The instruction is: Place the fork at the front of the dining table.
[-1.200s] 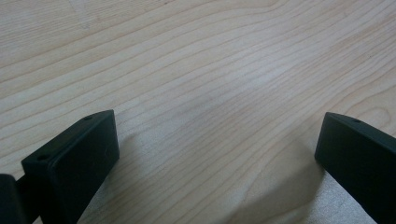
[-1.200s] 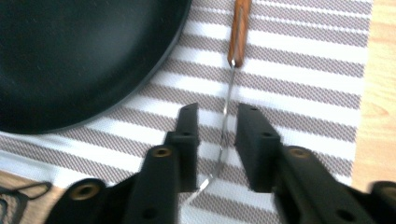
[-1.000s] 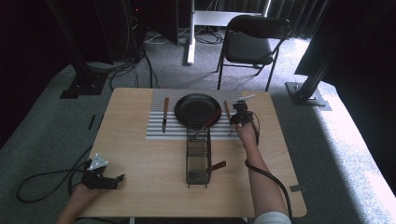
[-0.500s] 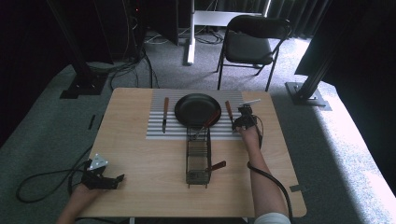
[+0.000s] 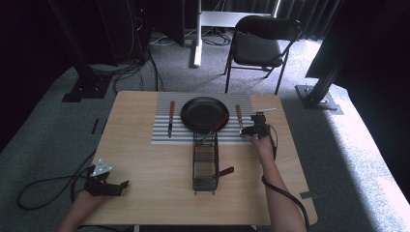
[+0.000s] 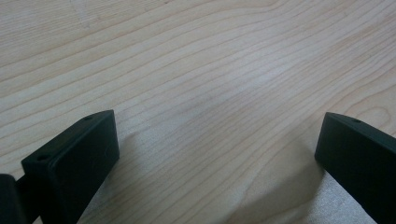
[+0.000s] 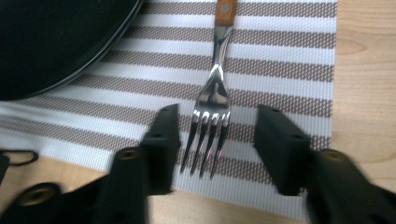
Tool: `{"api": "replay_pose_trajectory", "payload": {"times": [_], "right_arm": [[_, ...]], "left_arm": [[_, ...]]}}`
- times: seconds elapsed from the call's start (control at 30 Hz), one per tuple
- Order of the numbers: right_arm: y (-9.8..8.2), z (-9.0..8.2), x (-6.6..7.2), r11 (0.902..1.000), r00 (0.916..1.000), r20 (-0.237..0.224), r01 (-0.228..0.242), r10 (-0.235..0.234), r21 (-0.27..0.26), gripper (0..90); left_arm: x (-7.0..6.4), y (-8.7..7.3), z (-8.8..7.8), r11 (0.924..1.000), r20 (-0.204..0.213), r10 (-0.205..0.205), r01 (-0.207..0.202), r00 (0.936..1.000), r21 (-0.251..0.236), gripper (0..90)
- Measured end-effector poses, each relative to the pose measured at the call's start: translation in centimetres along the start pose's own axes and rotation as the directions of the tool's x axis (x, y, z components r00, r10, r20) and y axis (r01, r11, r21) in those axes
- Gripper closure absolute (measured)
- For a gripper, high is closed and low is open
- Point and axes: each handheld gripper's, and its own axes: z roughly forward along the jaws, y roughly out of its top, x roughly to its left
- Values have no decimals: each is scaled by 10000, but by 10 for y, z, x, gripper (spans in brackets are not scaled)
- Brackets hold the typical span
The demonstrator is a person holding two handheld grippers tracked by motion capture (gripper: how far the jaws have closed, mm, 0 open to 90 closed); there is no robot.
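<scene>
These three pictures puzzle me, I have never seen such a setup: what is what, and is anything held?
A person sits at a light wooden table with a hand-held two-jaw gripper in each hand. The high view looks down from above. On a striped placemat lie a round black plate, a wooden-handled knife and a wooden-handled fork; a dark wire rack stands nearer. The left gripper view looks along open jaws at bare wood. The right gripper view shows open jaws either side of the fork's tines. Nothing is held.
</scene>
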Motion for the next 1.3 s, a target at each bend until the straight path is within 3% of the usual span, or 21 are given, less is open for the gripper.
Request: {"api": "replay_pose_trajectory", "payload": {"times": [0.13,0.2,0.37,0.77,0.93,1.27,1.3], "right_arm": [[-7,-4,0,9996,9999,-69,97,-99,-263,326],[-11,-4,0,9993,9996,-224,159,-166,-328,213],[-24,-7,3,9958,9982,-190,551,-567,-731,152],[-59,-19,-2,9855,9979,-131,602,-631,-1586,132],[-76,-28,-3,9841,9975,-322,568,-631,-1682,131],[-104,-43,-7,9718,9974,-121,663,-709,-2262,130],[-113,-49,-7,9673,9968,28,786,-803,-2412,129]], "left_arm": [[0,0,0,10000,1,5,-5,10000,4,0],[0,0,0,10000,1,1,-1,10000,0,0],[0,0,0,10000,1,7,-7,10000,2,0],[0,0,0,10000,0,2,-2,10000,1,0],[0,0,0,10000,1,-1,1,10000,1,0],[0,0,0,10000,1,0,0,10000,-1,0],[0,0,0,10000,0,0,0,10000,0,0]]}}
